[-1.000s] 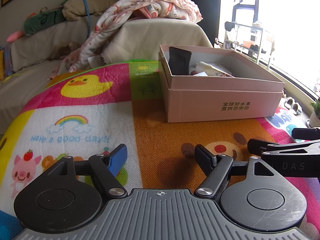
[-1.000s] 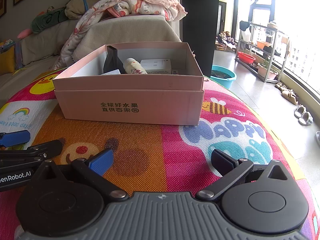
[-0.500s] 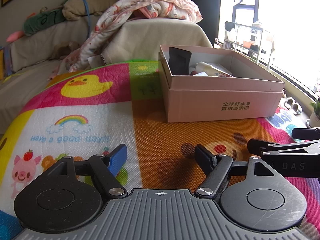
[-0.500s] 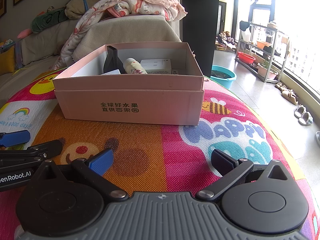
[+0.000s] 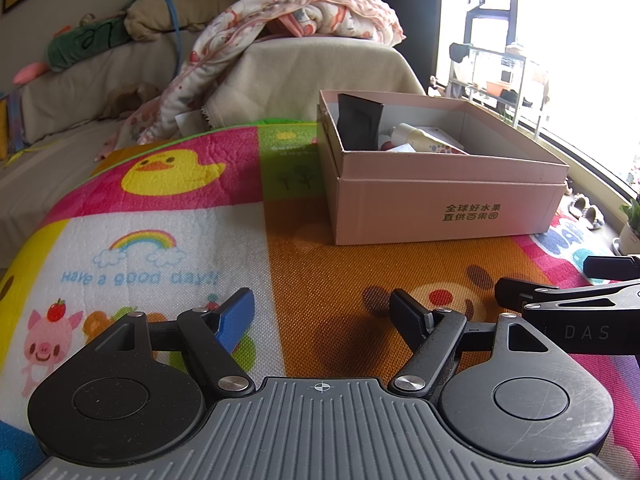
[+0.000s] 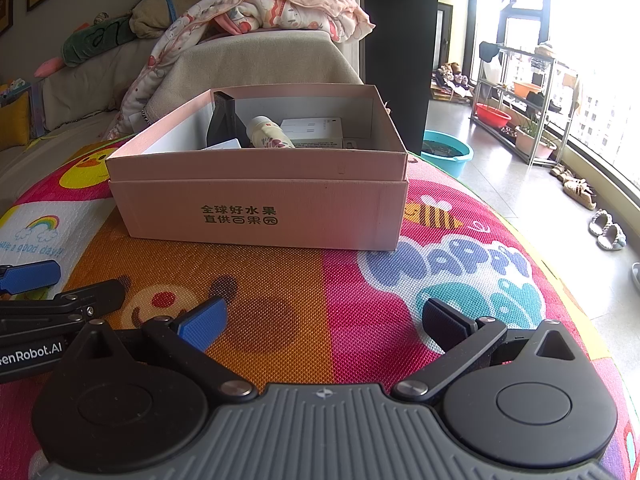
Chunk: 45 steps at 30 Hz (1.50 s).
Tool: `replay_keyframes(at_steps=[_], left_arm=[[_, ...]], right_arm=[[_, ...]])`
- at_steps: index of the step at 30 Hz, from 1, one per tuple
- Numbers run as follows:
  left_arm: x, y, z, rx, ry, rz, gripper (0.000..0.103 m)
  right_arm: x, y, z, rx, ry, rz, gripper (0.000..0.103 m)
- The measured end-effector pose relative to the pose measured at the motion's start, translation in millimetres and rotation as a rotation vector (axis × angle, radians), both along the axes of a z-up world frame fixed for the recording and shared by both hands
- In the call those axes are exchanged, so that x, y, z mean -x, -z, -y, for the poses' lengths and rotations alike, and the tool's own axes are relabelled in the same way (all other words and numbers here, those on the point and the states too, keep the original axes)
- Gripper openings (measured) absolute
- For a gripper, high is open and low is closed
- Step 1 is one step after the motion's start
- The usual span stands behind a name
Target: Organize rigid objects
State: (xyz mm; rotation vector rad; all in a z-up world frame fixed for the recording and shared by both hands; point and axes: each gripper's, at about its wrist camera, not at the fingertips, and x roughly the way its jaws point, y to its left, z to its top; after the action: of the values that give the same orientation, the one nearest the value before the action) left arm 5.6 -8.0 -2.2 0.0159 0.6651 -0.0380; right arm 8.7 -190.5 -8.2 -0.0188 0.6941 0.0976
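Resting low over a cartoon-print play mat (image 6: 360,288), the left gripper (image 5: 322,310) and right gripper (image 6: 324,316) sit side by side, jaws spread apart and holding nothing. Beyond them a pink cardboard box (image 6: 260,200) stands on the mat, already containing a dark wedge-shaped item (image 6: 224,124), a small bottle (image 6: 266,134) and a white carton (image 6: 314,130). With no loose objects visible on the mat, the sorting appears largely complete.

The near wall of the pink box (image 6: 260,200) hides the lower parts of the black object (image 6: 224,124), the bottle (image 6: 266,134) and the white carton (image 6: 314,132). In the left wrist view, the right gripper (image 5: 580,300) is cut off by the right edge; window (image 5: 580,40) glare washes out detail at upper right.
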Motion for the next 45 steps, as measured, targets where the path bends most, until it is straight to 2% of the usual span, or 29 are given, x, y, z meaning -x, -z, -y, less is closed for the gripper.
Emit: replay_keyframes(at_steps=[45], left_arm=[[0.8, -0.2, -0.8, 0.009, 0.000, 0.000, 0.080]], right_arm=[[0.2, 0.1, 0.2, 0.000, 0.000, 0.000, 0.103]])
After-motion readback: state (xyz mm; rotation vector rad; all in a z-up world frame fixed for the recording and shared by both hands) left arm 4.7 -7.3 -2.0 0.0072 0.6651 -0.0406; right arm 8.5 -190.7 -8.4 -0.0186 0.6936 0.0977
